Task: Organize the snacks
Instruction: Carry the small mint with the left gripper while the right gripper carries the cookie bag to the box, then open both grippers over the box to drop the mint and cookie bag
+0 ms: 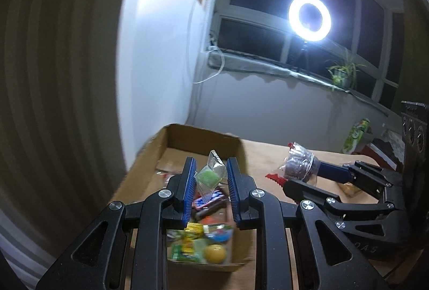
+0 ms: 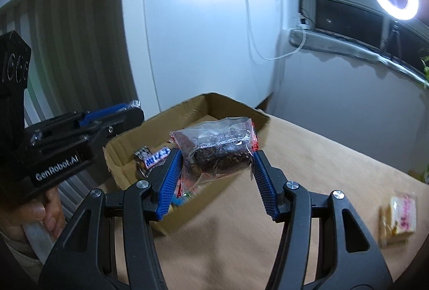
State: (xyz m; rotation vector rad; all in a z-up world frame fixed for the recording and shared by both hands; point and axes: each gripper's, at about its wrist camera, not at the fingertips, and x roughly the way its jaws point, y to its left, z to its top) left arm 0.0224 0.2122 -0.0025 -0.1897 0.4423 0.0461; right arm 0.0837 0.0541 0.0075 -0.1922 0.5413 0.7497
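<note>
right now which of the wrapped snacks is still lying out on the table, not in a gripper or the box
The pale packet with pink print, lying on the brown table at the right. The dark cake and green candy are each gripped; the rest sit in the cardboard box.

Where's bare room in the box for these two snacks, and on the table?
The cardboard box is bare at its far end and crowded at its near end with wrappers. The table is bare between the box and the pink-labelled packet.

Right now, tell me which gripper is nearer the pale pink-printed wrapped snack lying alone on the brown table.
Right. The right gripper hangs just left of that wrapped snack; the left gripper is farther away, over the cardboard box.
</note>
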